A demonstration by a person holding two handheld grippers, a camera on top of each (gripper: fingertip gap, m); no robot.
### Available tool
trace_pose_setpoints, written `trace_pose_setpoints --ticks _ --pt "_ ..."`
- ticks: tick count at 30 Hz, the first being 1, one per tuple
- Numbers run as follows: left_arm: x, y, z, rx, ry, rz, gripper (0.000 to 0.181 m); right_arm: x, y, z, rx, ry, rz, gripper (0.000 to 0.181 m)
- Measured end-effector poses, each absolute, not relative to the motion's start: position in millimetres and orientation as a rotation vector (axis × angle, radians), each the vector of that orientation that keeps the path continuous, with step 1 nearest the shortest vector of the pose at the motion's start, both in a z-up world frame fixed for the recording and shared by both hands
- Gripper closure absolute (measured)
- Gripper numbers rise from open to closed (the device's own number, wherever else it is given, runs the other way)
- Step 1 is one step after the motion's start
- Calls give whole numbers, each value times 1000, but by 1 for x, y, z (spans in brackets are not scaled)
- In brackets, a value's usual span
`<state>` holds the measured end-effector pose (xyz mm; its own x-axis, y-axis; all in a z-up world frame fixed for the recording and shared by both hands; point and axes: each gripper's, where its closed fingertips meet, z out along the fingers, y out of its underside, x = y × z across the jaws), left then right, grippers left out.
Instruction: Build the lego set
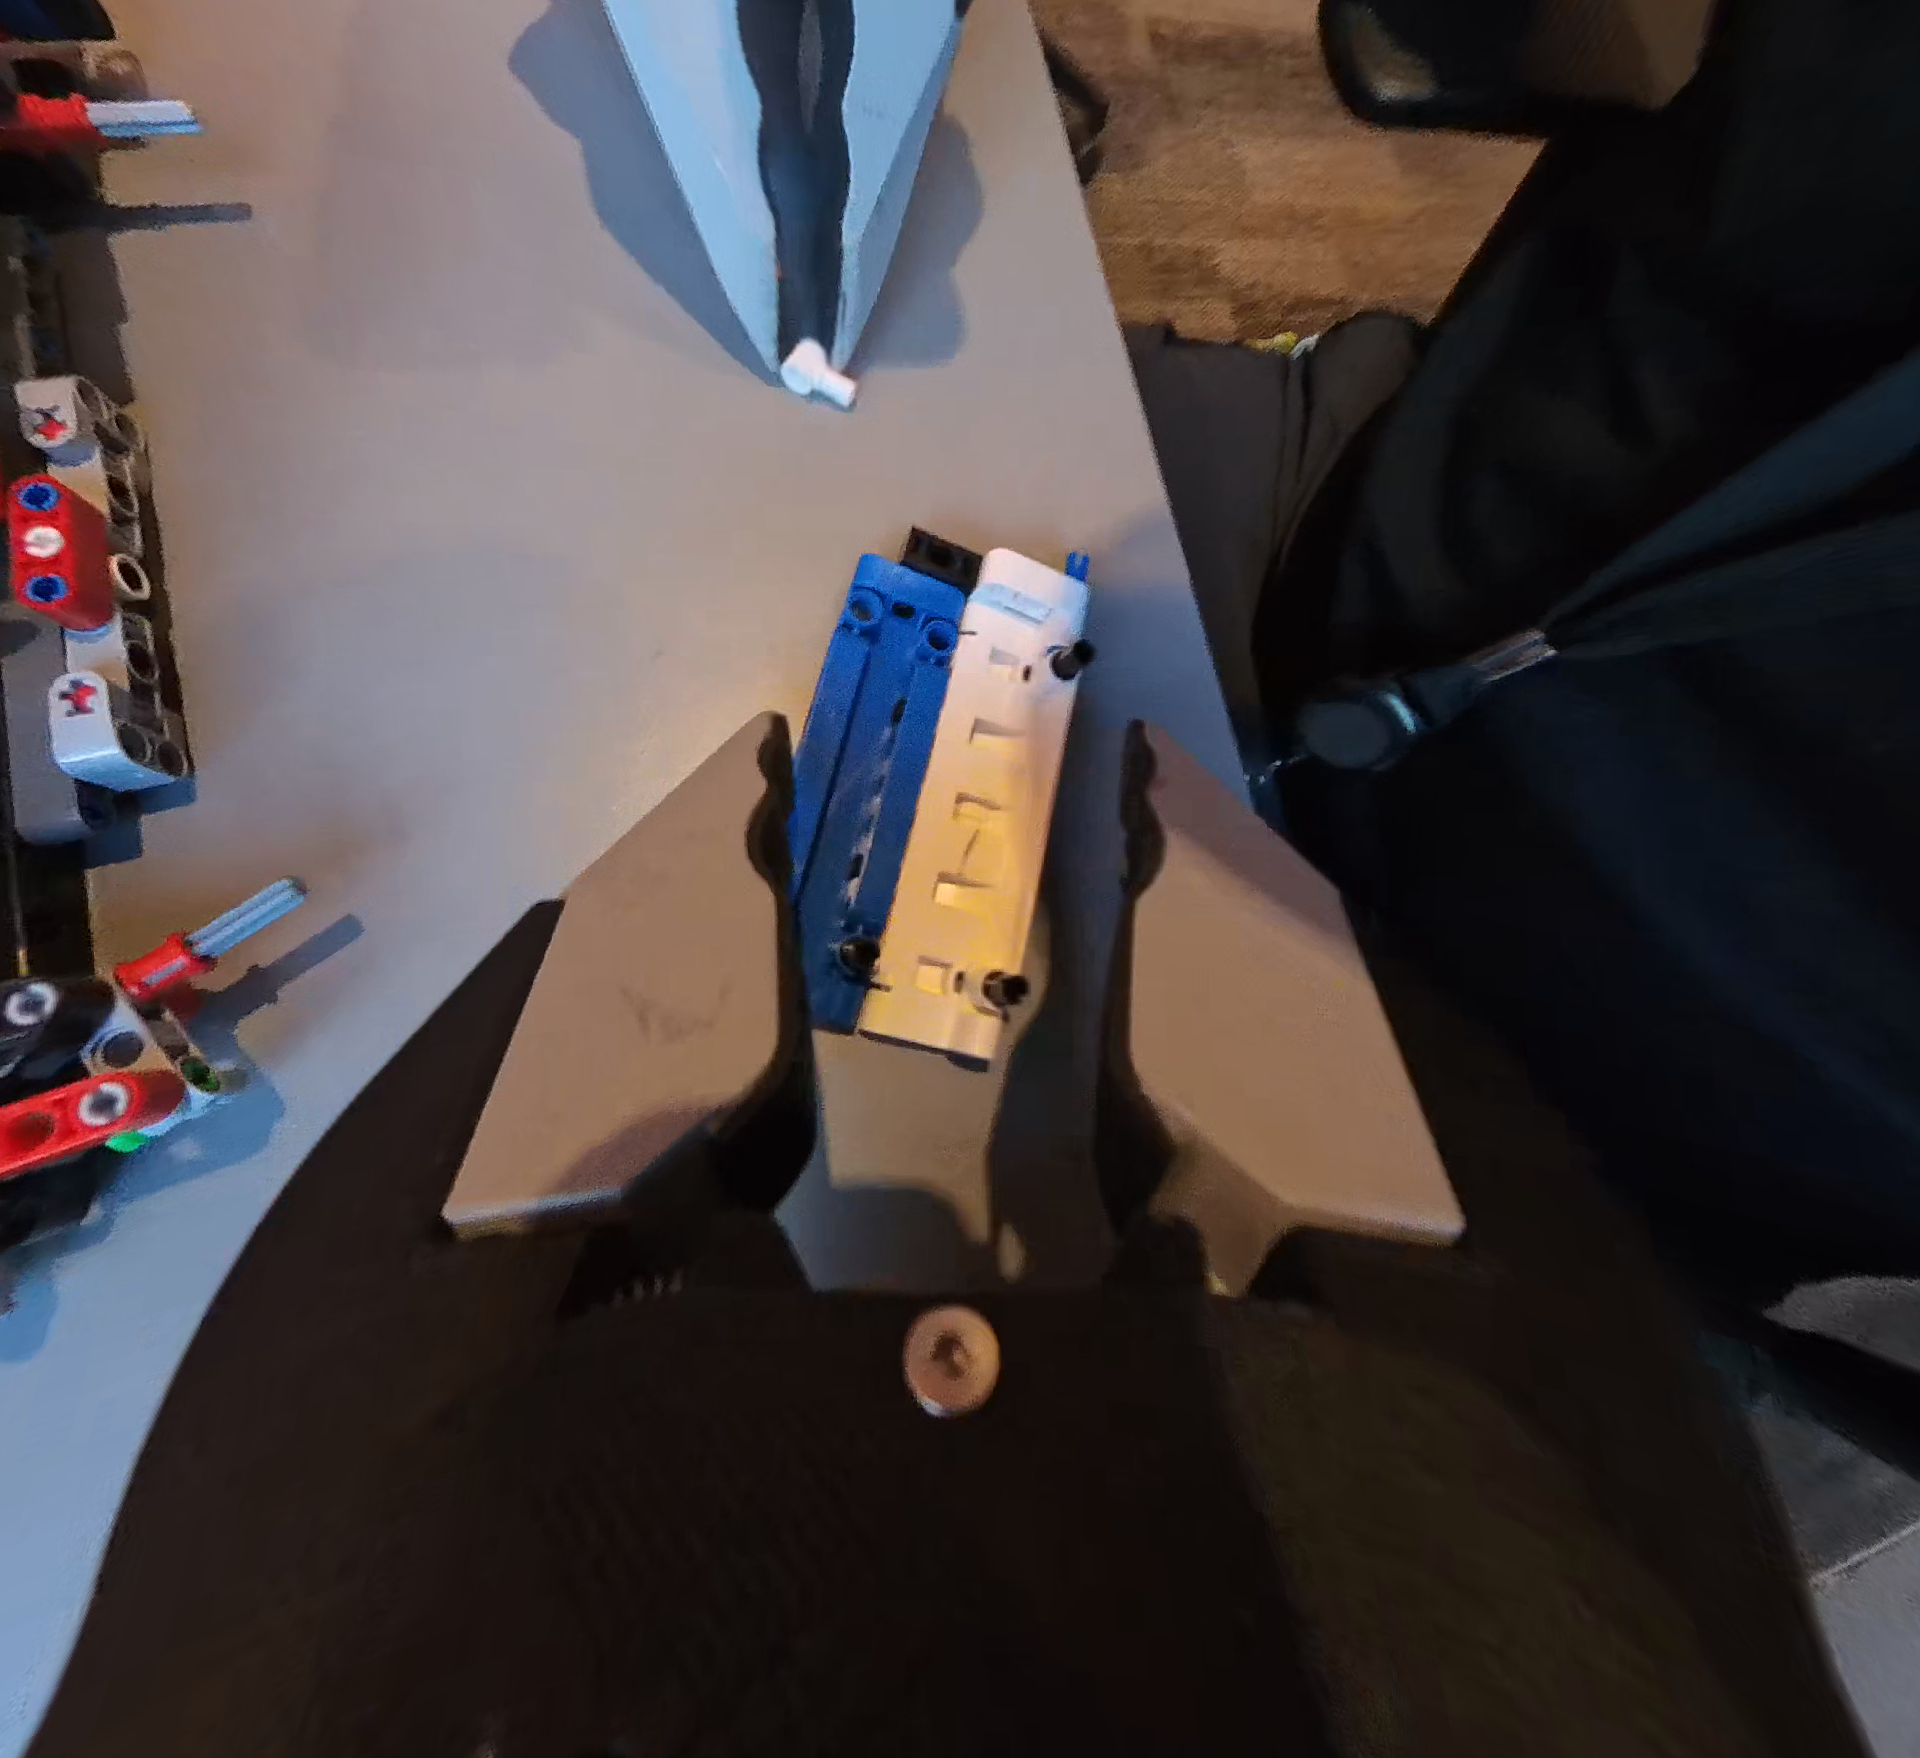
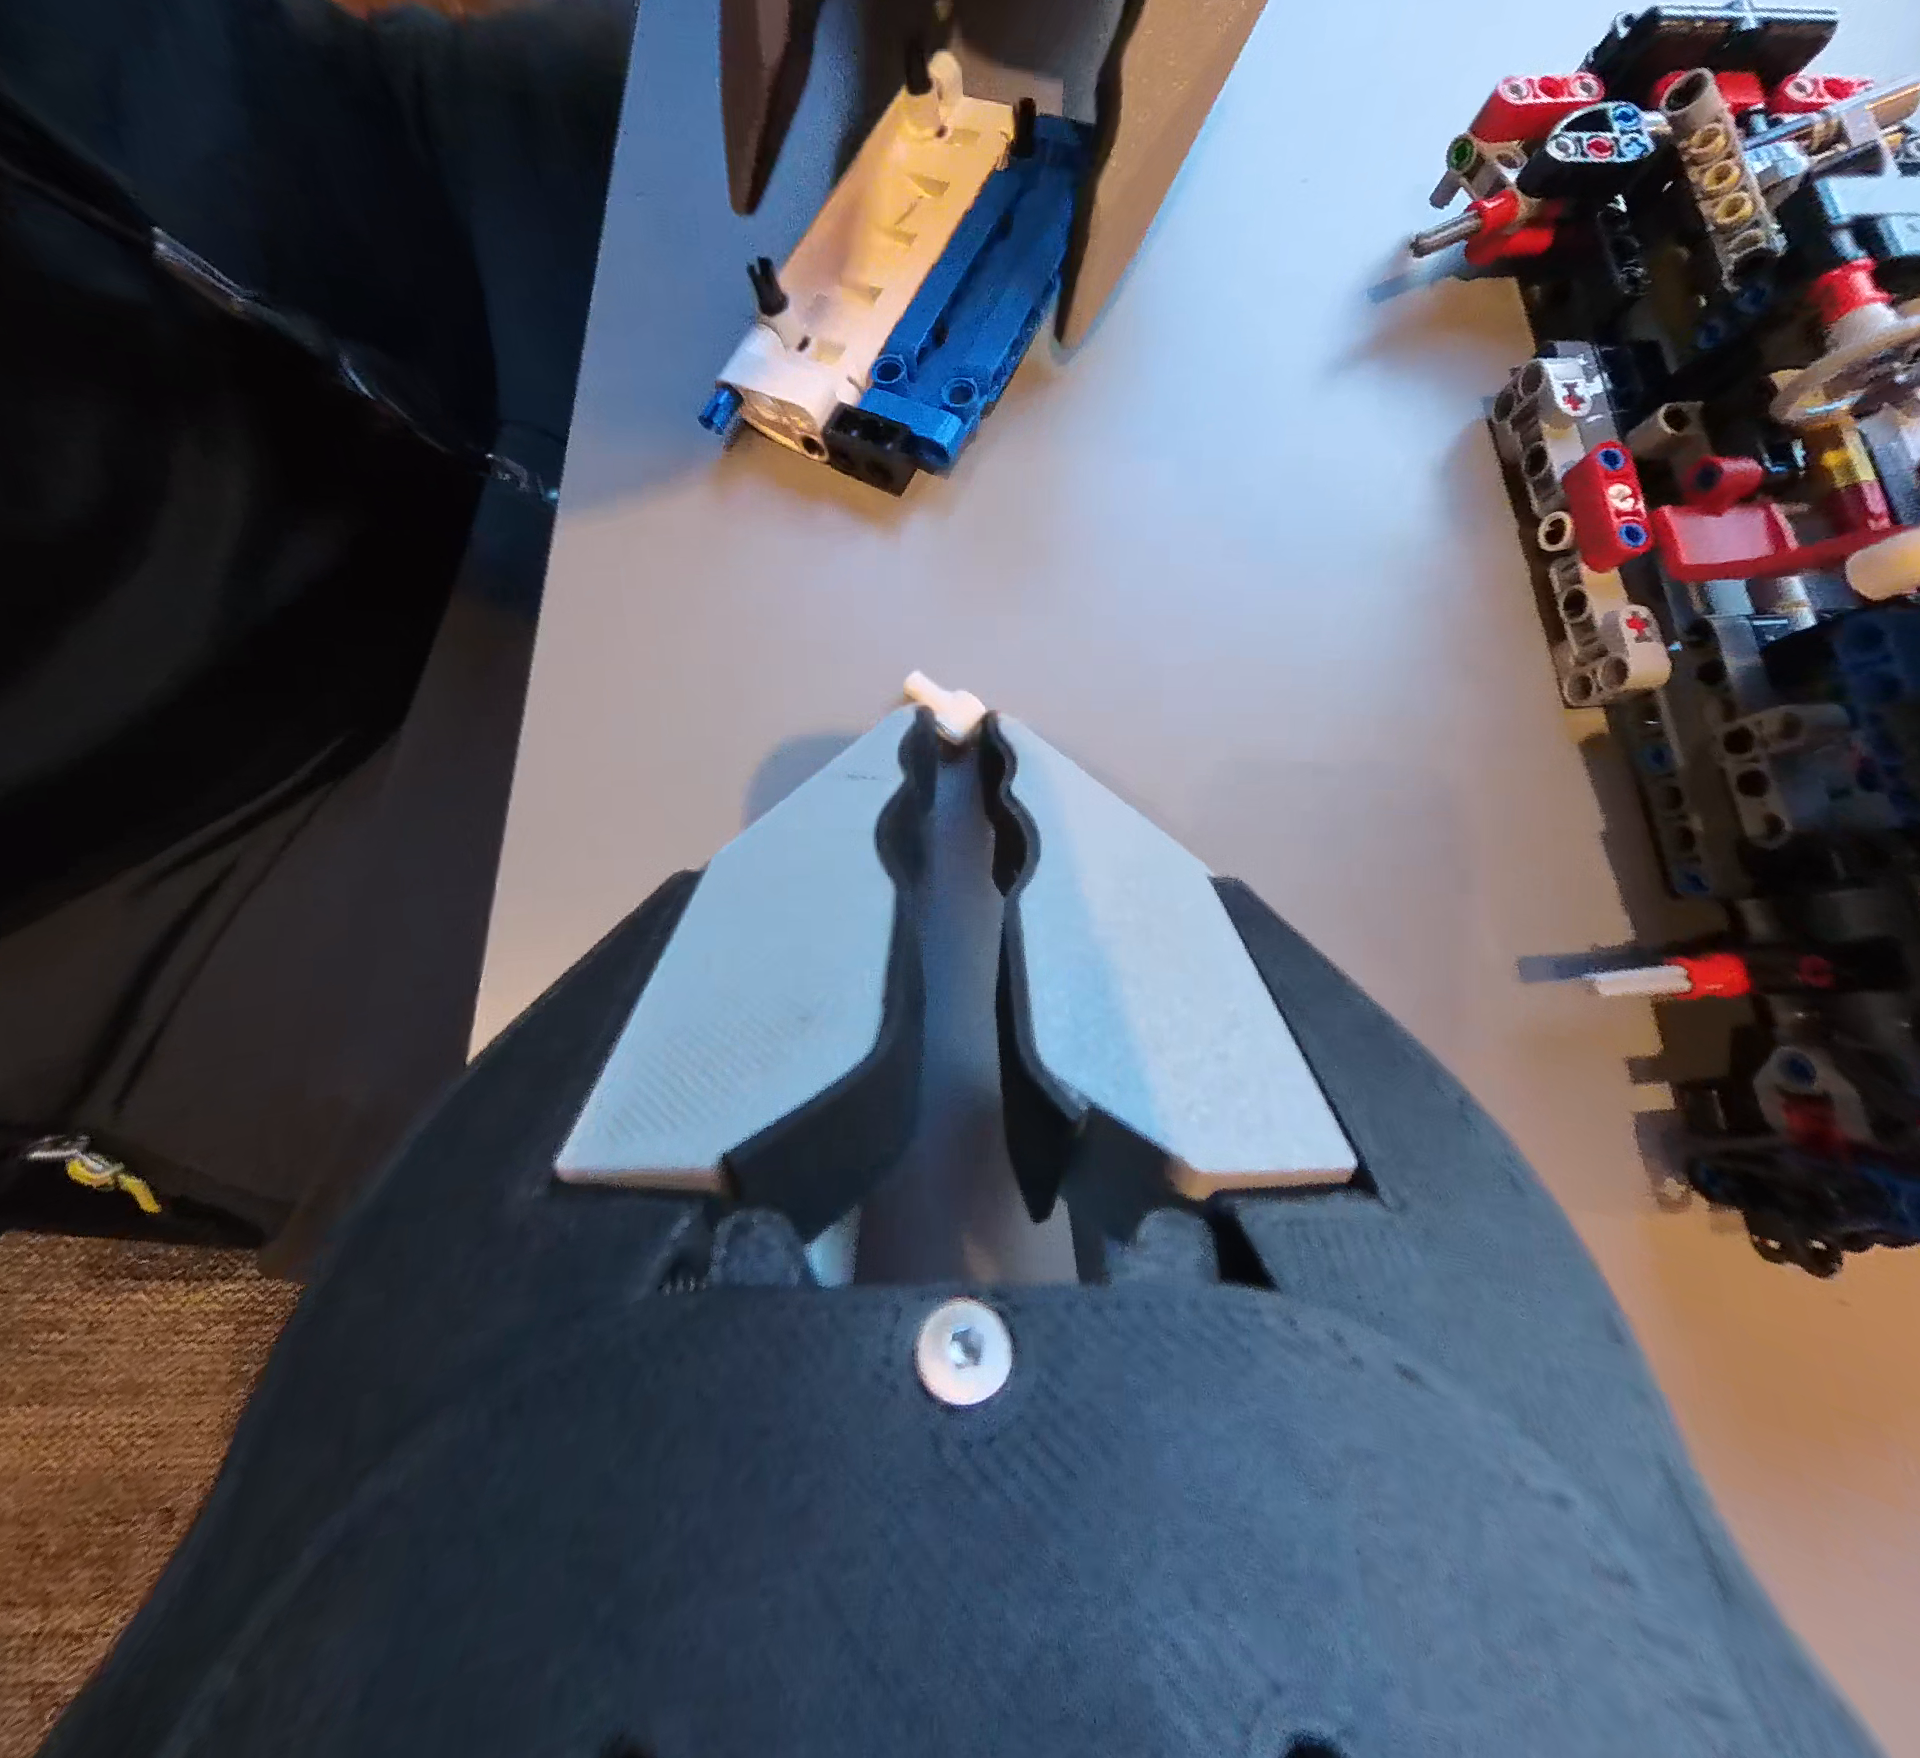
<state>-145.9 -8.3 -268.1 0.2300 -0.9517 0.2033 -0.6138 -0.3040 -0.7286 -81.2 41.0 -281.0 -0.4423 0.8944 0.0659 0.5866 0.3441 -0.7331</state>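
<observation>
Two risks we see: our right tool [image 2: 951, 721], pinched on a tiny white pin [image 2: 943, 700], could lose it; our left tool [image 1: 951, 773], spread wide around the blue-and-white subassembly [image 1: 935, 804] on the counter [image 1: 468, 565], might nudge it.

Bare surface [image 2: 1195, 565] lies open between the blue-and-white assembly [image 2: 894, 295] and the right gripper [image 2: 948, 716], which pinches a small white pin [image 2: 940, 698]. The left gripper [image 1: 951, 737] straddles the assembly, its fingers spread at both long sides. Black pins [image 1: 1070, 659] stand up from the assembly's top. The large lego build [image 2: 1714, 565] blocks one side; the surface edge lies just beside the assembly on the other
</observation>
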Motion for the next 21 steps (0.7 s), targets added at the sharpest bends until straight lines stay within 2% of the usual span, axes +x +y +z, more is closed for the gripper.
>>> trace_pose_setpoints --ticks 2,5,6,14,21 --pt "-146 -7 -260 -1993 1390 -906 123 -83 39 -279 -1280 -2124 866 176" --pt "-149 9 -255 -2057 1284 -838 147 -89 36 -270 -1228 -2042 807 176" --pt "-150 14 -256 -2099 1243 -824 150 -92 37 -265 -1196 -1997 762 177" --pt "-120 12 -239 -2111 1082 -1101 152 -116 30 -229 -981 -1765 398 177" --pt "-113 10 -237 -2104 1009 -1203 167 -127 22 -227 -925 -1742 326 177"
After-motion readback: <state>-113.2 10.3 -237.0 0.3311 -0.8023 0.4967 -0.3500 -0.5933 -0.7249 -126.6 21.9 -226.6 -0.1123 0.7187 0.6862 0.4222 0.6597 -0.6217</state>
